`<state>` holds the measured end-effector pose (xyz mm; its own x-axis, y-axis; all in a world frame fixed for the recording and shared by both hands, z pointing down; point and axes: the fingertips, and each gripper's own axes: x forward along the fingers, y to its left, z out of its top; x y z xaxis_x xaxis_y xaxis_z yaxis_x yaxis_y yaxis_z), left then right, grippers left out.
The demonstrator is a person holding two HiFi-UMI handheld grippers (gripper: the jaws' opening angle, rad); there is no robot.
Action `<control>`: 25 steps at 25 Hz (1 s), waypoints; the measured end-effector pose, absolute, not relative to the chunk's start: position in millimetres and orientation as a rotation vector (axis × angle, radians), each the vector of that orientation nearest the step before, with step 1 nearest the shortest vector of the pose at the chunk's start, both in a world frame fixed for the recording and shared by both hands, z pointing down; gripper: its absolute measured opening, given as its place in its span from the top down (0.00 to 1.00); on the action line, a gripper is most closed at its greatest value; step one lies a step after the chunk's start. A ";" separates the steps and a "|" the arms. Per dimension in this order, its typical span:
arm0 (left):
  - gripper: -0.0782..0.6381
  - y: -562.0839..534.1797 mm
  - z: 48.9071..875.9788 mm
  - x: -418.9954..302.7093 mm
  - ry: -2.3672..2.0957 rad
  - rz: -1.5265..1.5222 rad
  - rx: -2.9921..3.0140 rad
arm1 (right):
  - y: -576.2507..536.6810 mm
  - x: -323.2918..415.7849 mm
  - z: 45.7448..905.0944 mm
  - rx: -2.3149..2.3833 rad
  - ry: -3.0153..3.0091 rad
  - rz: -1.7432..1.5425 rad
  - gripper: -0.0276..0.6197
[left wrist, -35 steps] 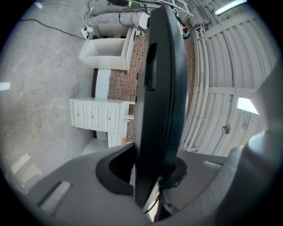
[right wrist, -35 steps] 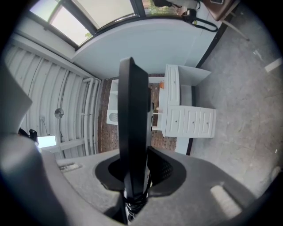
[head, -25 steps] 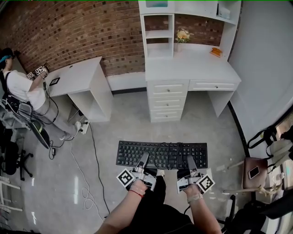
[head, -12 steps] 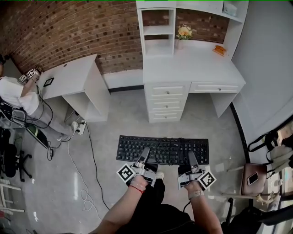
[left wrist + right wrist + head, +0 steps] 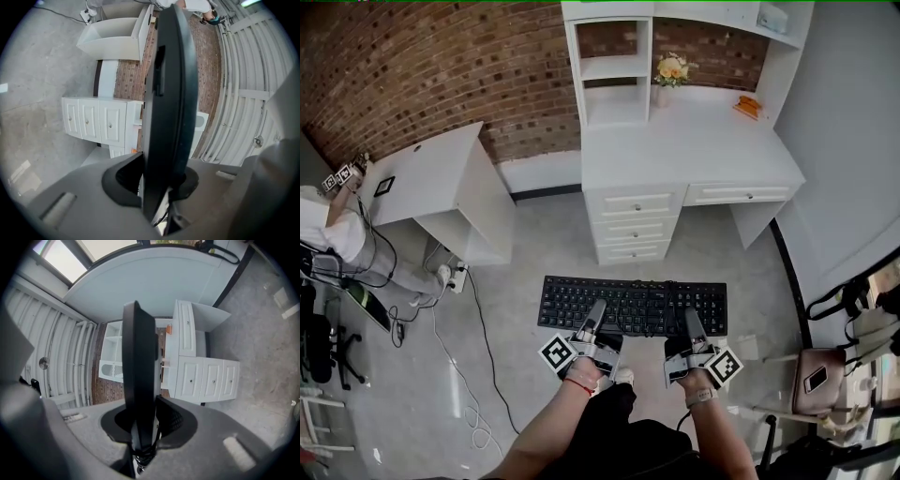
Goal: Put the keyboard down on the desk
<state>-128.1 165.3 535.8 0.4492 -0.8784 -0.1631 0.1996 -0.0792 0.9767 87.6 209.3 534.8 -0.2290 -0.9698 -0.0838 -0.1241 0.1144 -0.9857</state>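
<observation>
Your keyboard (image 5: 633,305) is in the air over the floor (image 5: 534,244), flat, keys up. The left tool (image 5: 594,323) and right tool (image 5: 694,328) are each clamped on its near edge. The white tabletop (image 5: 703,150) is well off on the far side, so the whole put-down isn't done yet.

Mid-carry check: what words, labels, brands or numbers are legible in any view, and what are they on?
No text can be read in any view.
Keyboard key legends: too small to read.
Marker cubes on the left claw and right claw: black-and-white square patterns only, no words.
Undersides of the keyboard in both gripper views: no label visible.
</observation>
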 end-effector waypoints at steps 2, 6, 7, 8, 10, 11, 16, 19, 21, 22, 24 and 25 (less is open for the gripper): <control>0.79 145.4 537.1 -124.5 -0.654 -1.006 1.363 | 191.3 92.2 536.0 -1.130 1.527 -1.217 0.85; 0.79 113.6 535.8 -117.3 -0.629 -1.005 1.379 | 162.0 97.0 531.0 -1.113 1.547 -1.174 0.85; 0.79 107.9 535.6 -116.4 -0.625 -1.005 1.383 | 157.0 97.6 530.0 -1.111 1.549 -1.167 0.85; 0.79 102.9 534.7 -115.8 -0.621 -1.007 1.386 | 152.8 97.8 529.7 -1.111 1.547 -1.165 0.85; 0.79 95.5 533.0 -114.9 -0.613 -1.011 1.382 | 146.1 97.6 530.1 -1.112 1.541 -1.170 0.85; 0.79 92.6 533.9 -114.6 -0.612 -1.009 1.378 | 143.2 97.4 530.3 -1.111 1.540 -1.172 0.85; 0.79 80.9 542.3 -112.6 -0.624 -0.996 1.361 | 132.8 100.4 536.9 -1.138 1.535 -1.192 0.85; 0.79 73.8 545.0 -109.3 -0.630 -1.001 1.342 | 123.9 104.0 540.0 -1.141 1.532 -1.209 0.85; 0.79 65.0 545.4 -109.6 -0.636 -1.011 1.333 | 112.8 104.9 541.1 -1.138 1.545 -1.210 0.85; 0.79 59.7 546.0 -110.3 -0.641 -1.015 1.328 | 106.2 104.4 541.4 -1.133 1.549 -1.214 0.85; 0.79 47.8 547.2 -111.2 -0.651 -1.020 1.323 | 91.9 104.0 543.4 -1.126 1.551 -1.227 0.85; 0.79 41.4 548.5 -111.3 -0.658 -1.020 1.323 | 84.4 104.2 544.8 -1.123 1.551 -1.233 0.85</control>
<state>-111.3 41.4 548.5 0.4410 -0.8841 -0.1549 0.2238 -0.0588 0.9729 104.2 84.4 544.8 -0.2481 -0.9656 -0.0776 -0.1418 0.1154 -0.9831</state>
